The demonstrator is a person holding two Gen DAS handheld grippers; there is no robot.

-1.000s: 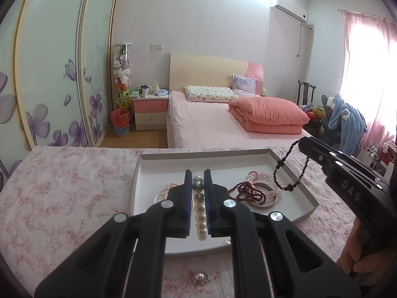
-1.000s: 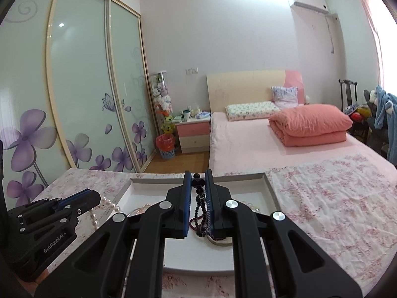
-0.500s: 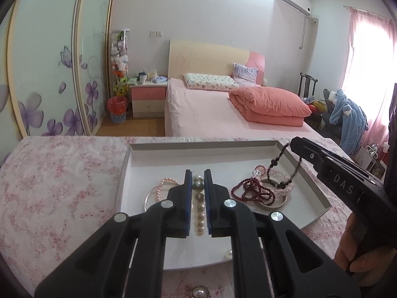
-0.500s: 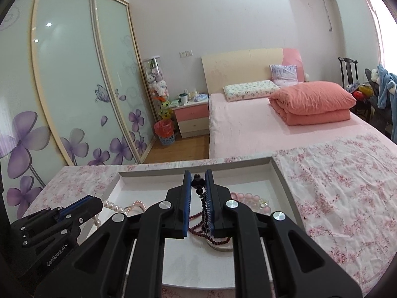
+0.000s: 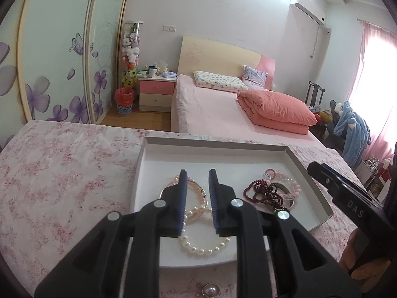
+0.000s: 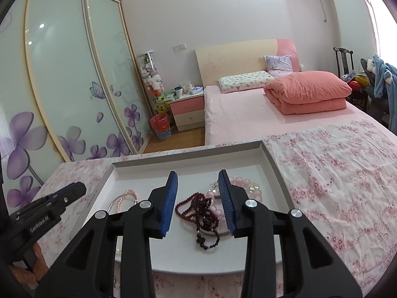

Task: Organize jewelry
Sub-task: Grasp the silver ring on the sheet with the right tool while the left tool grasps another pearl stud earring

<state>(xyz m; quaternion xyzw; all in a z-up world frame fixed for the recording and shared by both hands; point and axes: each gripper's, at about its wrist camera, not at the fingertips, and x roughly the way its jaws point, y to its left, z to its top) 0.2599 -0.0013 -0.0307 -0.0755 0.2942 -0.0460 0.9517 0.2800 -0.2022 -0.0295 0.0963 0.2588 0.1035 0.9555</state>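
Pearls limp and light by tray's near edge, dark beads tangled mid-tray, both dropped from opening left gripper and right gripper; best pinched across one strand.

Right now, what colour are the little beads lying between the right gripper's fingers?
The bead string is dark red, blackish at its near end. The right wrist view shows it best.

White tray, pink floral cloth (tiny blossoms), dark-red beads
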